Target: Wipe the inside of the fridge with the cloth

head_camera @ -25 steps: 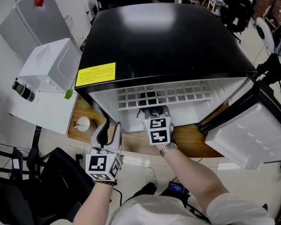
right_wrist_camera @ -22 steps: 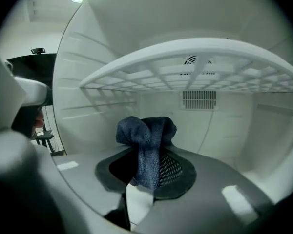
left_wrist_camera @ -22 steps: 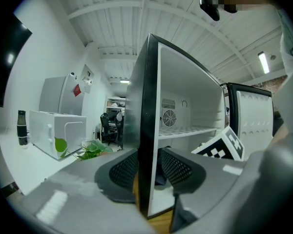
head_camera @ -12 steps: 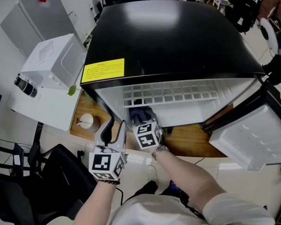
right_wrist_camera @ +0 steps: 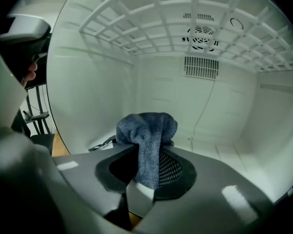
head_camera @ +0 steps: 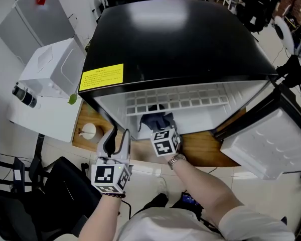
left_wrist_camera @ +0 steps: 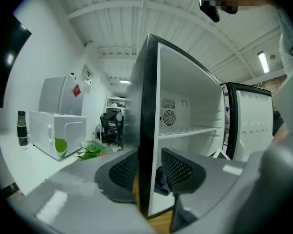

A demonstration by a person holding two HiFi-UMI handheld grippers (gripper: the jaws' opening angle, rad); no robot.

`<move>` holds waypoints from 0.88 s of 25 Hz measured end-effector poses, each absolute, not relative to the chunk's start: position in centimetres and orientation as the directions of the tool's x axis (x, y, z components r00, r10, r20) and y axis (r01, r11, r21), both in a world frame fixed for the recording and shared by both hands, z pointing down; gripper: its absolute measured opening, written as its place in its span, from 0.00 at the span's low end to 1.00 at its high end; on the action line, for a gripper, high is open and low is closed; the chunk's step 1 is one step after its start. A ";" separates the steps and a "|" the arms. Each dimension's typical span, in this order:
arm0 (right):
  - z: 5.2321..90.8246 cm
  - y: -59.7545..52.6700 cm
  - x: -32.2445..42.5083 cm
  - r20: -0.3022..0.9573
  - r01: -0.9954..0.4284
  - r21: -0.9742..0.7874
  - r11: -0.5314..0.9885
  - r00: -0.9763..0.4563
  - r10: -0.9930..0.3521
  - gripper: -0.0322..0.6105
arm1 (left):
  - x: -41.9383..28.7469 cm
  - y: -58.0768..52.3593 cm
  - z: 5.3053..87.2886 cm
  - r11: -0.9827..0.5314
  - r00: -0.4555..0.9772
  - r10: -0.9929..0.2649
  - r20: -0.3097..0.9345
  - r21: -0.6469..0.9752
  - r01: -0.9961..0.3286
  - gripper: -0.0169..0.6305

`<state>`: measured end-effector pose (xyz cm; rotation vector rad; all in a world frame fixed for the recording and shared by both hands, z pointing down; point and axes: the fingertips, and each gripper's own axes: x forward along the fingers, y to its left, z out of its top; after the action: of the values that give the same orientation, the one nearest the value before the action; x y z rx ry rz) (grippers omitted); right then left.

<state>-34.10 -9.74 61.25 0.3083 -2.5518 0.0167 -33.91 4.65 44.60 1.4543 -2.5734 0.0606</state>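
- Fridge [head_camera: 175, 39]: black top and sides, white inside, standing on a wooden board [head_camera: 205, 152]. A yellow label [head_camera: 102, 77] sits on the top near its front left corner.
- Fridge door [head_camera: 271, 149]: swung wide open to the right, white inner face showing.
- White box appliance [head_camera: 52, 69]: on a white surface left of the fridge, with a dark bottle [head_camera: 24, 97] lying just beside it.
- Wire shelf [head_camera: 180, 100]: white grid across the upper part of the cavity. A round fan vent [right_wrist_camera: 201, 35] is on the back wall.
- Right gripper [right_wrist_camera: 149, 160]: reaches into the compartment below the shelf, on the left side near the front opening. Its jaws are clamped on the cloth.
- Left gripper [head_camera: 117, 139]: outside the fridge, at the front left corner. Its jaws stand apart with nothing pinched, and the black front edge of the fridge wall lines up with the gap. Cannot tell if it touches.
- Cloth [right_wrist_camera: 147, 130]: dark blue-grey terry, pinched between the right jaws. It is bunched over their tips, inside the fridge under the wire shelf.
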 end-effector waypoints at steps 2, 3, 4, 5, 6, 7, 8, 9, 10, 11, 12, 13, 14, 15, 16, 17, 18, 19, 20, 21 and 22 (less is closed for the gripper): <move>61.3 -10.9 -33.5 0.537 -0.245 0.055 0.968 -0.810 -0.236 0.18 | -33.9 4.7 44.6 0.519 -0.503 -0.845 0.182 0.052 -0.853 0.25; 61.4 -11.5 -33.2 0.536 -0.256 0.057 0.965 -0.808 -0.246 0.18 | -33.9 4.7 44.6 0.520 -0.504 -0.844 0.182 0.051 -0.853 0.25; 61.5 -12.1 -32.8 0.537 -0.267 0.059 0.962 -0.804 -0.256 0.18 | -33.9 4.6 44.6 0.520 -0.504 -0.844 0.183 0.051 -0.852 0.25; 61.8 -12.7 -32.4 0.540 -0.278 0.061 0.959 -0.798 -0.266 0.18 | -33.9 4.6 44.6 0.521 -0.505 -0.844 0.184 0.051 -0.852 0.25; 61.8 -13.3 -32.0 0.543 -0.289 0.065 0.955 -0.793 -0.277 0.18 | -33.9 4.6 44.6 0.521 -0.505 -0.843 0.184 0.050 -0.852 0.25; 61.7 -13.9 -31.7 0.542 -0.298 0.069 0.952 -0.790 -0.286 0.18 | -33.9 4.6 44.6 0.522 -0.505 -0.843 0.185 0.050 -0.852 0.25; 61.5 -14.5 -31.4 0.540 -0.306 0.073 0.949 -0.788 -0.296 0.18 | -33.9 4.6 44.7 0.523 -0.506 -0.842 0.186 0.050 -0.851 0.25; 61.4 -15.1 -31.1 0.538 -0.315 0.077 0.946 -0.785 -0.305 0.18 | -33.9 4.6 44.7 0.524 -0.507 -0.841 0.186 0.051 -0.850 0.25; 61.3 -15.7 -30.7 0.538 -0.325 0.079 0.942 -0.782 -0.315 0.18 | -34.0 4.7 44.7 0.525 -0.509 -0.841 0.186 0.051 -0.849 0.25; 61.2 -16.3 -30.4 0.537 -0.336 0.082 0.938 -0.778 -0.326 0.18 | -34.0 4.7 44.7 0.527 -0.510 -0.840 0.186 0.052 -0.848 0.25; 61.2 -17.0 -30.0 0.538 -0.347 0.086 0.934 -0.773 -0.337 0.18 | -34.0 4.7 44.7 0.528 -0.512 -0.839 0.185 0.052 -0.847 0.25; 61.2 -17.6 -29.6 0.539 -0.356 0.091 0.930 -0.768 -0.347 0.18 | -34.0 4.7 44.7 0.529 -0.512 -0.839 0.186 0.051 -0.847 0.25; 61.3 -18.2 -29.3 0.541 -0.365 0.095 0.926 -0.762 -0.356 0.18 | -34.0 4.7 44.7 0.529 -0.512 -0.838 0.186 0.050 -0.847 0.25; 61.3 -18.7 -28.9 0.543 -0.375 0.099 0.922 -0.756 -0.366 0.18 | -34.0 4.7 44.8 0.530 -0.513 -0.838 0.187 0.050 -0.847 0.25; 61.4 -19.3 -28.5 0.543 -0.385 0.102 0.917 -0.751 -0.376 0.18 | -34.0 4.7 44.7 0.532 -0.515 -0.837 0.186 0.052 -0.845 0.25; 61.3 -19.7 -28.2 0.541 -0.393 0.105 0.914 -0.748 -0.384 0.18 | -34.0 4.7 44.7 0.535 -0.518 -0.835 0.185 0.054 -0.843 0.25; 61.3 -20.2 -27.9 0.539 -0.400 0.106 0.910 -0.746 -0.391 0.18 | -34.0 4.7 44.7 0.536 -0.520 -0.834 0.184 0.055 -0.842 0.25; 61.2 -20.6 -27.7 0.538 -0.407 0.108 0.907 -0.743 -0.398 0.18 | -34.0 4.7 44.7 0.536 -0.519 -0.835 0.184 0.054 -0.842 0.25; 61.2 -21.1 -27.4 0.537 -0.415 0.110 0.903 -0.740 -0.405 0.18 | -34.0 4.6 44.7 0.534 -0.518 -0.835 0.185 0.051 -0.844 0.25; 61.2 -21.5 -27.1 0.537 -0.423 0.111 0.900 -0.736 -0.412 0.18 | -34.0 4.6 44.7 0.533 -0.517 -0.836 0.186 0.048 -0.845 0.25; 61.2 -22.0 -26.8 0.537 -0.430 0.113 0.896 -0.732 -0.419 0.18 | -34.0 4.6 44.7 0.532 -0.516 -0.836 0.187 0.047 -0.845 0.25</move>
<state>-26.82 -21.95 61.16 0.6101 -2.4874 0.0256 -33.96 4.61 44.74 1.4328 -2.5823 0.0743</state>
